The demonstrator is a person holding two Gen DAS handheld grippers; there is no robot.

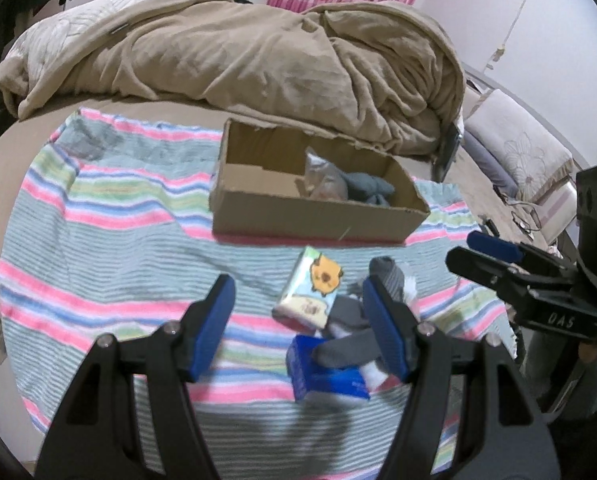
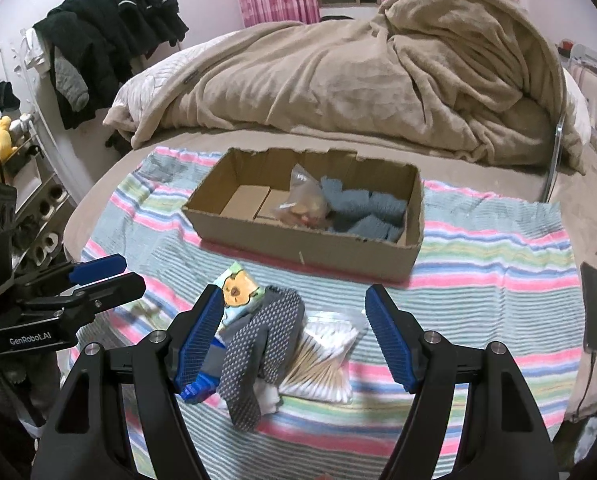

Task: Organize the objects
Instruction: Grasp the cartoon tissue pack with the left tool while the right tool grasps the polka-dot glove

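A cardboard box (image 1: 314, 216) (image 2: 306, 240) stands on a striped towel (image 1: 110, 240) (image 2: 490, 248) on the bed. It holds a clear plastic bag (image 2: 306, 200) and a blue-grey cloth (image 2: 366, 208). In front of it lie a cartoon tissue pack (image 1: 312, 288) (image 2: 240, 290), a grey dotted sock (image 1: 350, 344) (image 2: 254, 344), a blue box (image 1: 326, 380) (image 2: 200, 388) and a bag of cotton swabs (image 2: 326, 356). My left gripper (image 1: 300, 326) is open above the pile. My right gripper (image 2: 294, 338) is open over the sock and swabs; it also shows in the left wrist view (image 1: 490, 256).
A rumpled beige blanket (image 1: 258, 60) (image 2: 378, 80) lies behind the box. Dark clothes (image 2: 114, 28) hang at the left wall beside a shelf rack (image 2: 34, 200). A phone (image 2: 594, 308) with a cable lies at the bed's right edge. A pillow (image 1: 522, 148) sits at the right.
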